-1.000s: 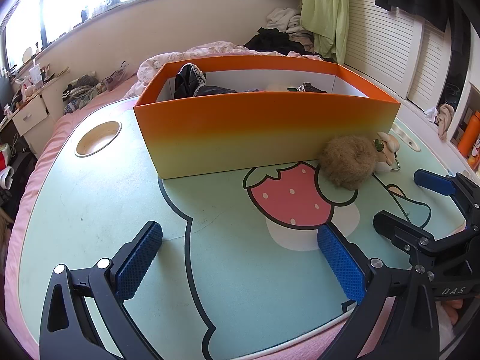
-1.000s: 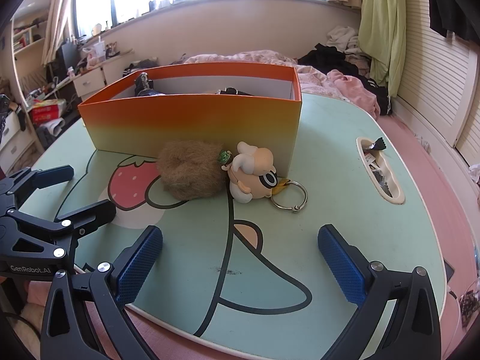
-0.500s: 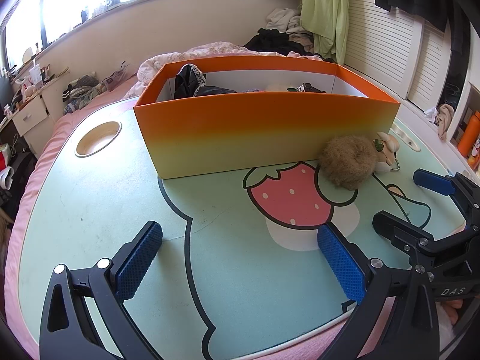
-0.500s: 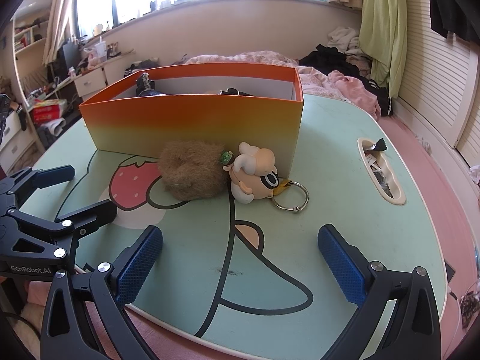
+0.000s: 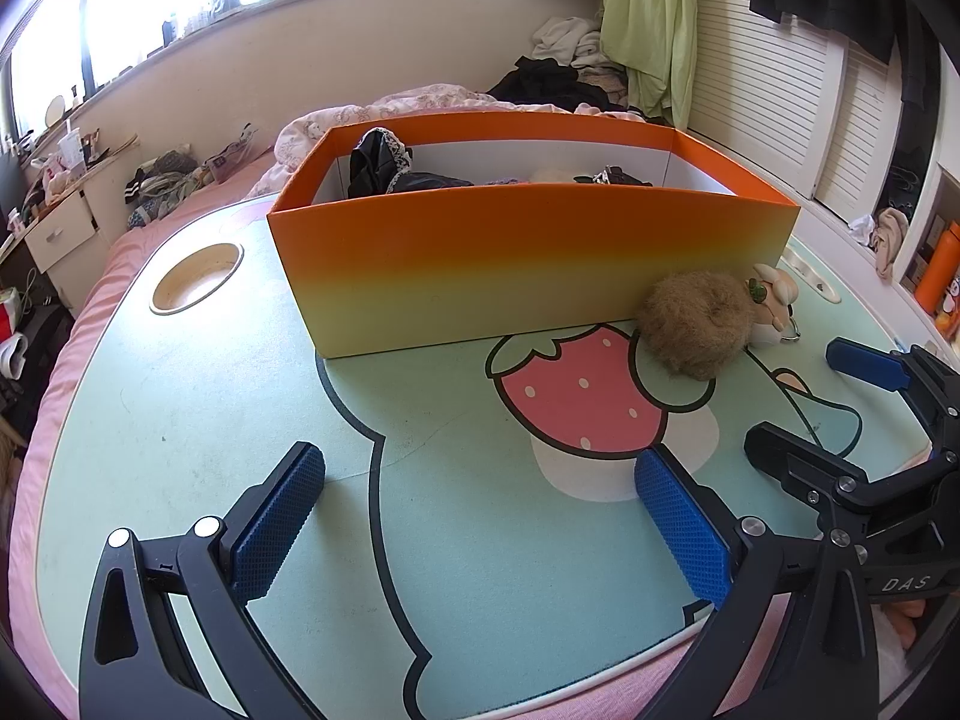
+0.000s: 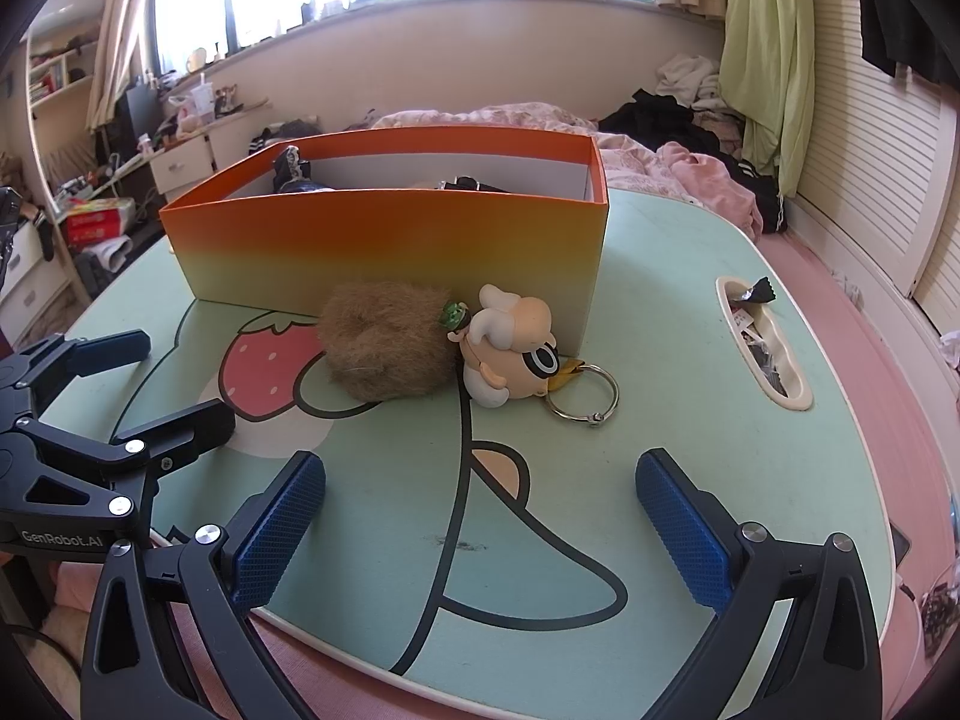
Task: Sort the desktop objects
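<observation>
An orange-to-yellow box (image 5: 528, 264) (image 6: 390, 246) stands on the mint table with dark items inside. Against its front wall lies a brown fluffy ball (image 6: 384, 348) (image 5: 696, 321) joined to a cartoon figure keychain (image 6: 516, 354) (image 5: 774, 300) with a metal ring (image 6: 582, 390). My right gripper (image 6: 480, 534) is open near the table's front edge, a short way before the keychain. My left gripper (image 5: 480, 528) is open over the strawberry print, empty. Each gripper shows in the other's view, the right (image 5: 852, 420) at the right edge and the left (image 6: 120, 396) at the left edge.
A round cup recess (image 5: 195, 279) sits at the table's left, and an oval slot (image 6: 762, 348) with small bits at its right. A bed with heaped clothes lies behind the table (image 6: 690, 420). Shelves and a drawer unit stand at far left.
</observation>
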`<act>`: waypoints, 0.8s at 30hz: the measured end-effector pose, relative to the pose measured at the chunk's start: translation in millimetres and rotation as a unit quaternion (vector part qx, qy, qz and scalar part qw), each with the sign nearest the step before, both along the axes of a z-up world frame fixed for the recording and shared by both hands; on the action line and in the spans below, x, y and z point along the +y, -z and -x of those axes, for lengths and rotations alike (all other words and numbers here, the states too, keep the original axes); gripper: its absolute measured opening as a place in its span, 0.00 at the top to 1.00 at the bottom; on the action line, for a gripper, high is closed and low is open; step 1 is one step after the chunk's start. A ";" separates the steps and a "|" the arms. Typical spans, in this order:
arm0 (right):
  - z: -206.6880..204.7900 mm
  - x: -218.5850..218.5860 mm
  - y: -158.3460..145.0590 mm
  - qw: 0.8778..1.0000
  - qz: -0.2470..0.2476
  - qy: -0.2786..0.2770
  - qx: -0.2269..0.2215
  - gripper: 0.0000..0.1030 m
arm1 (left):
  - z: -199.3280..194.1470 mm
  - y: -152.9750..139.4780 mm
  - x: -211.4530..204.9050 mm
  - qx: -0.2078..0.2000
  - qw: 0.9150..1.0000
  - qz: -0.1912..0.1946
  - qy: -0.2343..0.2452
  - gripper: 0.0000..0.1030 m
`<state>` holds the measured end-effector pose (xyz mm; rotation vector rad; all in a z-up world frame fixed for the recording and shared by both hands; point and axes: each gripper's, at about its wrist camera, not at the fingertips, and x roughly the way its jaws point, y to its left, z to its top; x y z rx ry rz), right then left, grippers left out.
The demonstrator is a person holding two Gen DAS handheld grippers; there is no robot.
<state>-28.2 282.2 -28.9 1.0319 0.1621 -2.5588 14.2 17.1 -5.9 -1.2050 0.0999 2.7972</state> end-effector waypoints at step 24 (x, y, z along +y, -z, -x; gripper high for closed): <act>-2.9 0.4 -1.3 1.000 0.001 -0.001 0.001 0.00 | -0.5 0.8 -1.6 0.000 1.000 0.000 0.000 0.00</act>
